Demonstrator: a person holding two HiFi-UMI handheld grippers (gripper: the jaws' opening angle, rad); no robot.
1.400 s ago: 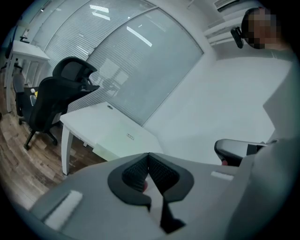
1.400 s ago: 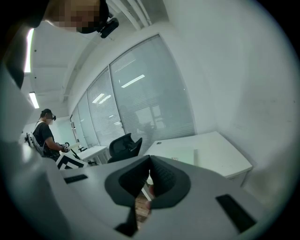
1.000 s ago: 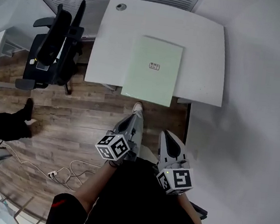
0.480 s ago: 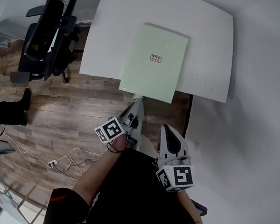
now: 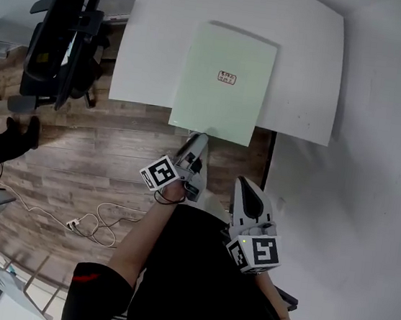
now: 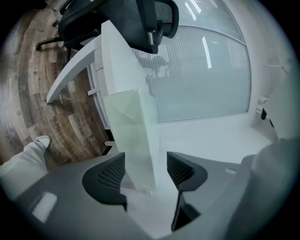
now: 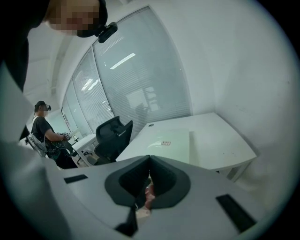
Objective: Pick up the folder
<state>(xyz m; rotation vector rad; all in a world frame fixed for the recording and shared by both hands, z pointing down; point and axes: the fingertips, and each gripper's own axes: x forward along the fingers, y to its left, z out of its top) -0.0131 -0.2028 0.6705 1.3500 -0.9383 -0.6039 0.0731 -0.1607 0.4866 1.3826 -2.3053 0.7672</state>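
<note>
The jaws of my left gripper [image 5: 197,140] [image 6: 146,176] were opening around an edge of the pale green flat folder [image 5: 224,82] [image 6: 133,136] overhanging the white desk [image 5: 307,60]. My right gripper [image 5: 246,186] [image 7: 149,177], short of that desk, was closed and empty.

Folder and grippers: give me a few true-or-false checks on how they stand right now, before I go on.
1. The folder lies on the white desk, its near edge past the desk's front edge. True.
2. The left gripper is shut with nothing between its jaws. False: the jaws stand apart and are opening, with the folder's near edge between them.
3. The right gripper holds the folder. False: its jaws are together, and it is back near the person's body, short of the desk.
4. A black office chair stands beside the desk. True.
</note>
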